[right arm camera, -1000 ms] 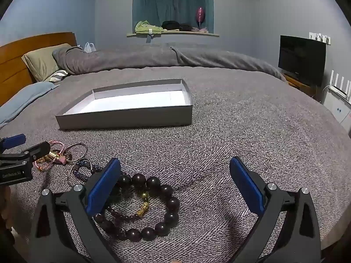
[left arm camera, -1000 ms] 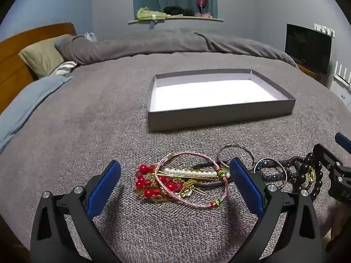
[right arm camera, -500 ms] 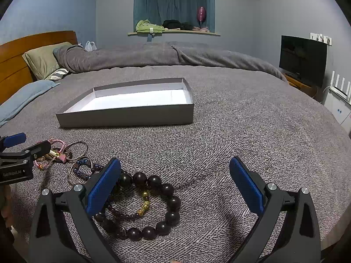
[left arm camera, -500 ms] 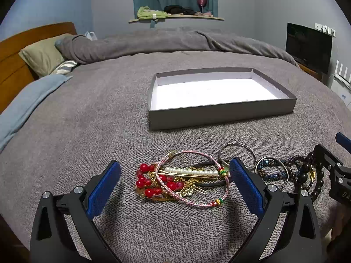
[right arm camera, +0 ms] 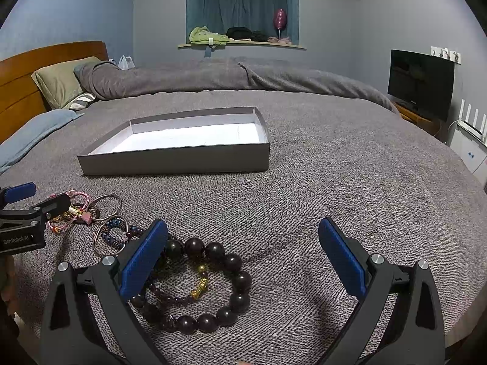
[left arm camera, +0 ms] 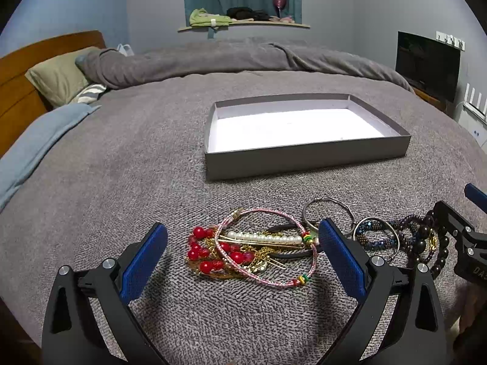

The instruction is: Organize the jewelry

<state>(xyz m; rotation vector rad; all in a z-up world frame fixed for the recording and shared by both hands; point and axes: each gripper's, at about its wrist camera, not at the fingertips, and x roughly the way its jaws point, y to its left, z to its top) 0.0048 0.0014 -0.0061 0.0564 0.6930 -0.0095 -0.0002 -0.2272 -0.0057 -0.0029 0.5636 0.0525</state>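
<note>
From the left wrist camera, the left claw (left arm camera: 243, 254) is spread wide and holds nothing. It hangs low over a tangled pile on the bed (left arm camera: 121, 158). In the pile are red beads (left arm camera: 210, 251), a pearl pin (left arm camera: 263, 238) and a pink cord bracelet (left arm camera: 268, 243), all lying on top of each other. A silver ring bangle (left arm camera: 328, 210) lies just beside them. The gray box (left arm camera: 304, 158) sits farther back on the bed, and it has nothing in it yet. I think the job has only begun. To do it well, the left claw should pick one piece, not the whole heap. The pink cord loops over the pin and the red beads, so a slow lift would help keep the others from coming along.

From the right wrist camera, the right claw (right arm camera: 243, 254) is spread wide too, with nothing in it. The dark bead bracelet (right arm camera: 207, 286) lies on the bed between its two fingers, more toward the left one. A thin string of small beads with a gold charm (right arm camera: 201, 284) lies inside it. A blue bead bangle (right arm camera: 111, 234) is close by on the left. The claw should come down over one side of the big beads and pinch gently, because round beads may slip. Then it can go to the box ahead.
</note>
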